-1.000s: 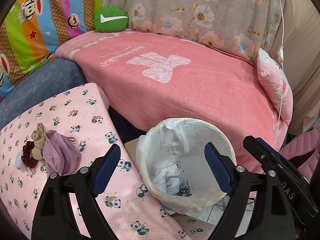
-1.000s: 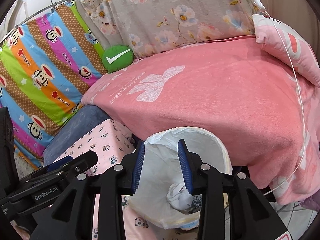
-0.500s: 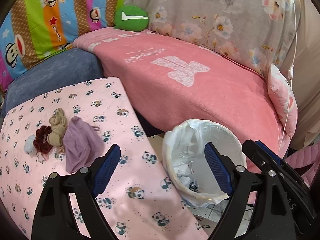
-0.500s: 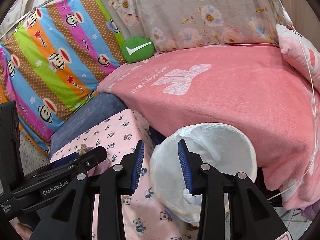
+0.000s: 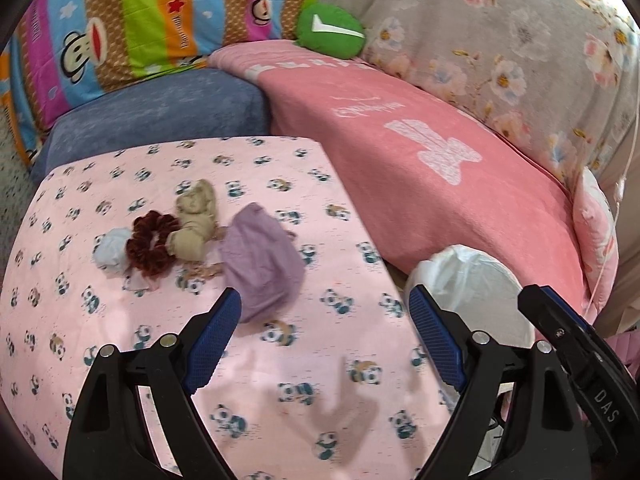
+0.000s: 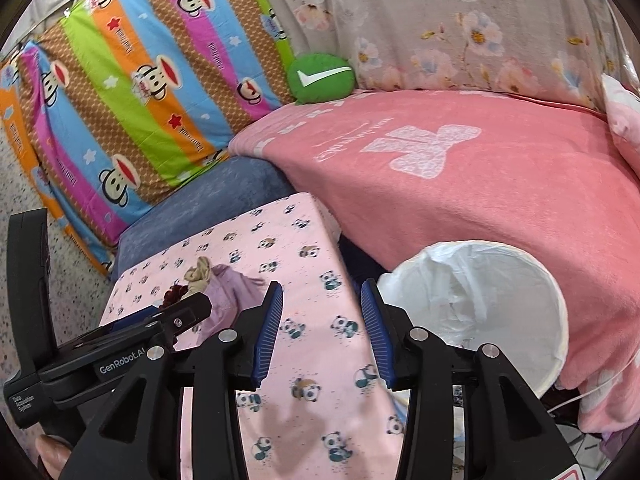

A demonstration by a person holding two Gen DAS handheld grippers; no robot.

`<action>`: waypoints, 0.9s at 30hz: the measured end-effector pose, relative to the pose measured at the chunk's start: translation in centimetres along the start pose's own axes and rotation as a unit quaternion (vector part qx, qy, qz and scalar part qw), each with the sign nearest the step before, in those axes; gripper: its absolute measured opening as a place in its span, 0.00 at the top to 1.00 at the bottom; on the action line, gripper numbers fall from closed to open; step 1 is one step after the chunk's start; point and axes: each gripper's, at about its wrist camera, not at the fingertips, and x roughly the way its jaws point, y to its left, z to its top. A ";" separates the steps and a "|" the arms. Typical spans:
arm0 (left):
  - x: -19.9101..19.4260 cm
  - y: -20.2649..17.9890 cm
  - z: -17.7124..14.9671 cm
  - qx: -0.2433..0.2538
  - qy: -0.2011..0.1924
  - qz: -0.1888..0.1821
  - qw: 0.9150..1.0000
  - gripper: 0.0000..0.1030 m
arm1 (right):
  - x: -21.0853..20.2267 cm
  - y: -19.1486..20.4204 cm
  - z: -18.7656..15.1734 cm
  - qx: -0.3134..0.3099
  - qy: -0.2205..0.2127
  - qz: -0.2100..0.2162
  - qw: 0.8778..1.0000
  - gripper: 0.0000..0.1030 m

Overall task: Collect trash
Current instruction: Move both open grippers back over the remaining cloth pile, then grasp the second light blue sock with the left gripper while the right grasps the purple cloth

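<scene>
White plastic lines the bin; both grippers' jaws are unclenched and empty, right's widening.

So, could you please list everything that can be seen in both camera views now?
purple cloth: one, crumpled, on the panda sheet
beige cloth: one, left of the purple cloth
scrunchie: one, dark red, beside the beige cloth
white wad: one, left of the scrunchie
panda sheet: one, pink, covers the low surface
bin: one, white liner, right of the panda sheet
pink blanket: one, behind the bin
green cushion: one, white tick, at the back
striped cloth: one, monkey print, back left
flowered cloth: one, grey, back right
blue cushion: one, behind the panda sheet
left gripper: open, empty
right gripper: opening, empty
</scene>
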 end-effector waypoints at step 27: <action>3.7 21.1 0.8 -0.146 0.029 0.102 0.984 0.21 | 14.9 12.0 -1.6 -0.054 0.103 0.035 0.993 0.52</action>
